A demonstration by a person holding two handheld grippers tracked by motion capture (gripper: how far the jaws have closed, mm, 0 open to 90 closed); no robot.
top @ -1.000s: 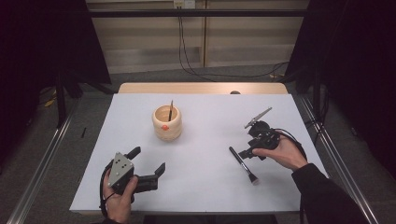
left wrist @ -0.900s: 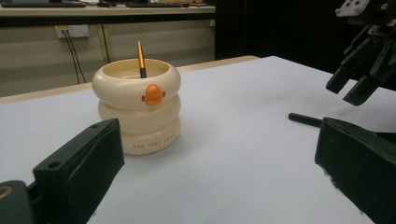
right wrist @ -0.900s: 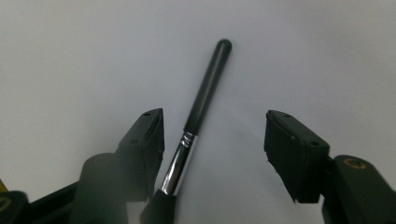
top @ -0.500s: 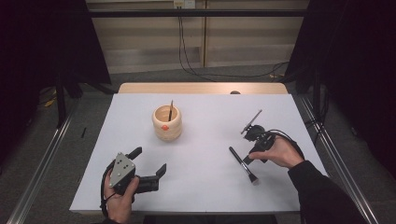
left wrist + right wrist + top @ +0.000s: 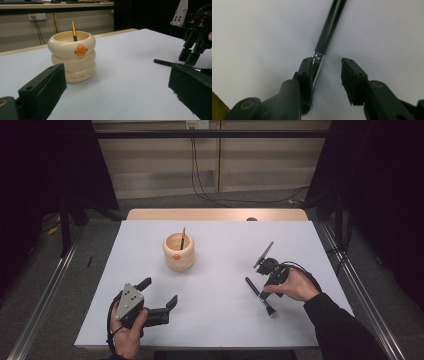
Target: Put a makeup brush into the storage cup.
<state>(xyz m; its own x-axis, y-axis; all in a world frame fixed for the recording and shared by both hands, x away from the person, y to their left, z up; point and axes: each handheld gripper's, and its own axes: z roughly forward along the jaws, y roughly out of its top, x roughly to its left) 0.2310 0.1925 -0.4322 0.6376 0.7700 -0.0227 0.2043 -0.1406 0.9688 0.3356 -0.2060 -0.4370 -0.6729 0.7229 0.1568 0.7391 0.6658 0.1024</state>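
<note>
Black makeup brush (image 5: 260,295) lies flat, handle up-left, bristles down-right. Right gripper (image 5: 265,281) straddles its ferrule, closing, 1 pad touching, not clamped. Left gripper (image 5: 159,297) gapes empty.

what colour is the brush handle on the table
Black, with a silver ferrule; the brush shows best in the right gripper view.

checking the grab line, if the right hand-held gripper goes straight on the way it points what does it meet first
The right hand-held gripper points down at the table, its jaws just closing around the black makeup brush. The brush's silver ferrule lies against one jaw, so it meets the brush first, then the tabletop.
</note>
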